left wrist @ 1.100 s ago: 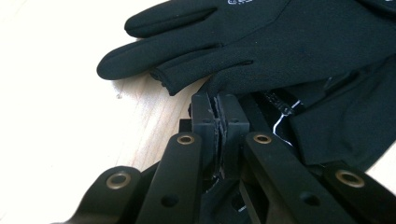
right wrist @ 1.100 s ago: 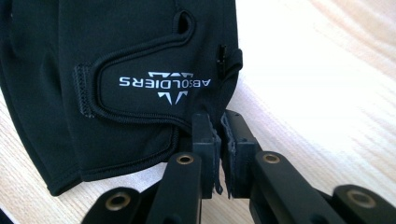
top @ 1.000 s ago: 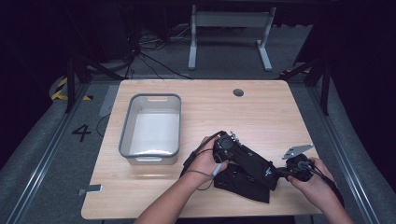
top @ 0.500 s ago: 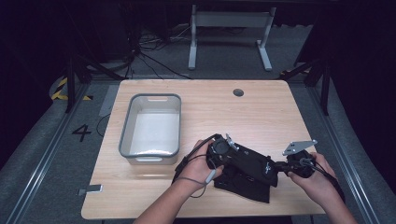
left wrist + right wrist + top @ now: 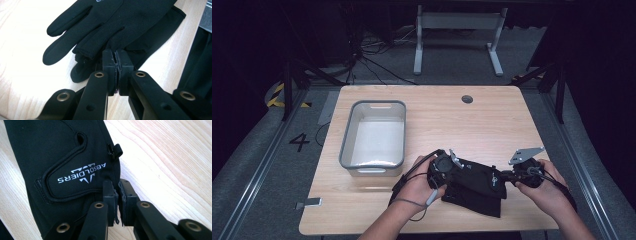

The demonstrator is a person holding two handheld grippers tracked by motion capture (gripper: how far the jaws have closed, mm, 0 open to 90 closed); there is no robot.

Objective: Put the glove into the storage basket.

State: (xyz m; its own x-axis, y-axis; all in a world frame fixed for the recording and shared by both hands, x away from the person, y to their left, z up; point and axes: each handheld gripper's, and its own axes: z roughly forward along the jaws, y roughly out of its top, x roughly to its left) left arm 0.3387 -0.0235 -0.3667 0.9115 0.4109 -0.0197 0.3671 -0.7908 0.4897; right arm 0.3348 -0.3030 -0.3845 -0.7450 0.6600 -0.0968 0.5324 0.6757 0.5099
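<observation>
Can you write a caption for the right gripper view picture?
Right gripper pinching the cuff edge of a black glove above the wooden table.

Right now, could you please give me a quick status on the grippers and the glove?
Left gripper shut on glove fingers. Right gripper shut on its cuff. Second glove underneath; bin apart.

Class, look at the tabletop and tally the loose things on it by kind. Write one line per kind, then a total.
Black gloves: 2, one held between the left gripper and right gripper, the second lying under it
Grey bin: 1
Total: 3
</observation>
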